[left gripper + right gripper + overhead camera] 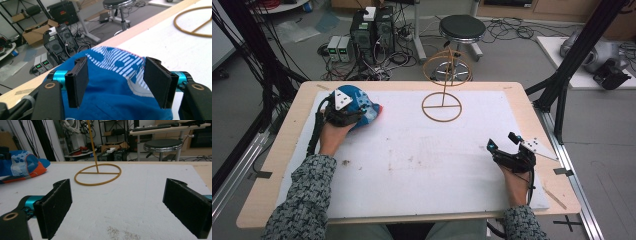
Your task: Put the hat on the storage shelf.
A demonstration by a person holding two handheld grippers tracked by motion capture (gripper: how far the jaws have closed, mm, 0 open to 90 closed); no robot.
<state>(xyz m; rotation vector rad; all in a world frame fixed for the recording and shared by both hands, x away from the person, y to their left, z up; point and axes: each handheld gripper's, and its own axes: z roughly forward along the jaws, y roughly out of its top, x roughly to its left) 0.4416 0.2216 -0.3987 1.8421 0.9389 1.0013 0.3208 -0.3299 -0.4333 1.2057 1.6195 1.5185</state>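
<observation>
Straddling the blue cap (117, 85) near the table's (412, 212) far-left corner, our left gripper (116, 82) had jaws spread, nothing clamped, right gripper (120, 207) sat agape and empty near the right edge, hat stand (442, 95) bare, so hanging looked undone.

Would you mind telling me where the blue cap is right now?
The blue cap lies at the far left of the white mat in the high view, under the open left gripper, left of the wooden ring stand.
</observation>
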